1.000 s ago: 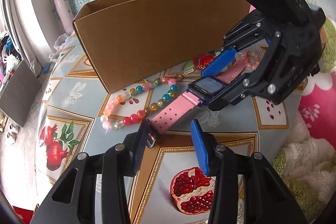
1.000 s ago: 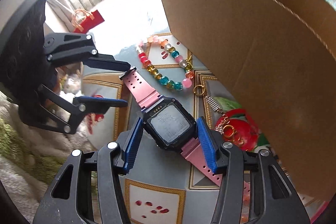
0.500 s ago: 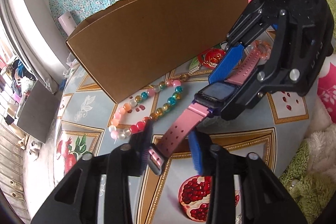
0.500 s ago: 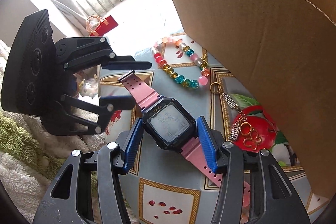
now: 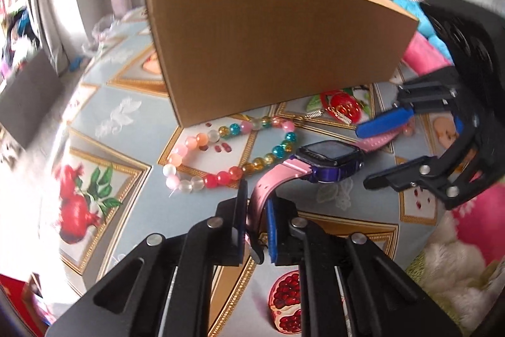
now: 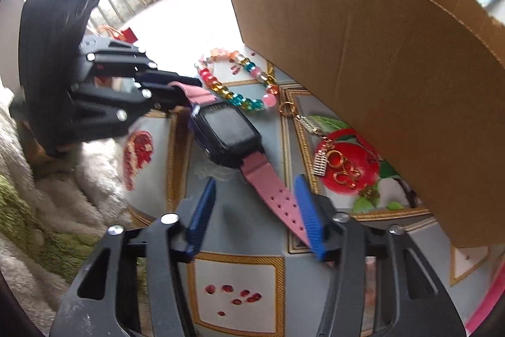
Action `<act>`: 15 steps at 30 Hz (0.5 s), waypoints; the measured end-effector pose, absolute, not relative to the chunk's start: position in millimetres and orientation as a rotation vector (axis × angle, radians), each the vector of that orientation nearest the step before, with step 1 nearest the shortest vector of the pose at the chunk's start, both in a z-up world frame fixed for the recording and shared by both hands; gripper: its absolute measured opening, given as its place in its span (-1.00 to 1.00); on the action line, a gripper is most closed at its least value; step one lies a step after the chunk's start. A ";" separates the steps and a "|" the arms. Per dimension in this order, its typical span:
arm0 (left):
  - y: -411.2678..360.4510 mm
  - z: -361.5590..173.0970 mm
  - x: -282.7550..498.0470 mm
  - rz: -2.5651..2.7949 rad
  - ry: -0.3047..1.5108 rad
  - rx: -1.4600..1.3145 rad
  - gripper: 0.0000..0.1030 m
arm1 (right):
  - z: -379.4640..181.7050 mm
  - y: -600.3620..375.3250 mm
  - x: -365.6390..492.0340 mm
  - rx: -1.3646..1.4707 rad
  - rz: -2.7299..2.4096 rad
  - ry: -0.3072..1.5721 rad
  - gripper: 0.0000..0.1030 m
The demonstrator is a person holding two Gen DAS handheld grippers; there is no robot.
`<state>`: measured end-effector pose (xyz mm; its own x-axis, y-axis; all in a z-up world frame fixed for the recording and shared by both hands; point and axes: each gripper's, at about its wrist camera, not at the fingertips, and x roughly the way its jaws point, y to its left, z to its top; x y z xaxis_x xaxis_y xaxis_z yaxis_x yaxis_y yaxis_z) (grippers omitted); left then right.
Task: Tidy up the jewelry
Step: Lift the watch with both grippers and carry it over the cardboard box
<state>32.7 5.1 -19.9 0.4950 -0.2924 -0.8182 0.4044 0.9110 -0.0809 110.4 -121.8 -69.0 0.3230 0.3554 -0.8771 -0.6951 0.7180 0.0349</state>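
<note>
A pink-strapped watch with a dark square face (image 5: 328, 155) (image 6: 227, 135) lies on the patterned tablecloth (image 5: 104, 122) in front of a cardboard box (image 5: 268, 46). My left gripper (image 5: 255, 220) is closing, its pads pressed on the near end of the pink strap; the right wrist view shows the same left gripper (image 6: 180, 89) clamped on the strap. My right gripper (image 6: 255, 210) is also closing. The other strap lies between its blue pads, close to the right pad (image 6: 307, 217), with a wide gap to the left one. In the left wrist view the right gripper (image 5: 374, 153) sits just right of the watch.
A multicoloured bead bracelet (image 5: 221, 157) (image 6: 236, 84) lies just beyond the watch, and a gold keychain with charms (image 5: 339, 111) (image 6: 334, 166) rests by the tall wall of the cardboard box (image 6: 378, 52). A fluffy white-and-green blanket (image 5: 448, 267) borders the table edge.
My left gripper closed onto the end of the pink strap. My right gripper came off the watch body, drew back along the other strap and narrowed its jaws.
</note>
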 end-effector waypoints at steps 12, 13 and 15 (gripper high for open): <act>13.4 -8.5 30.7 -0.379 0.892 0.121 -0.89 | -50.7 -104.3 72.3 -0.496 0.476 0.812 -0.98; 14.5 -0.6 27.4 -0.366 0.865 0.132 -0.90 | -44.7 -98.7 65.7 -0.507 0.465 0.786 -0.98; 18.8 24.9 21.2 -0.352 0.795 0.145 -0.90 | -25.3 -92.5 53.8 -0.527 0.450 0.727 -0.98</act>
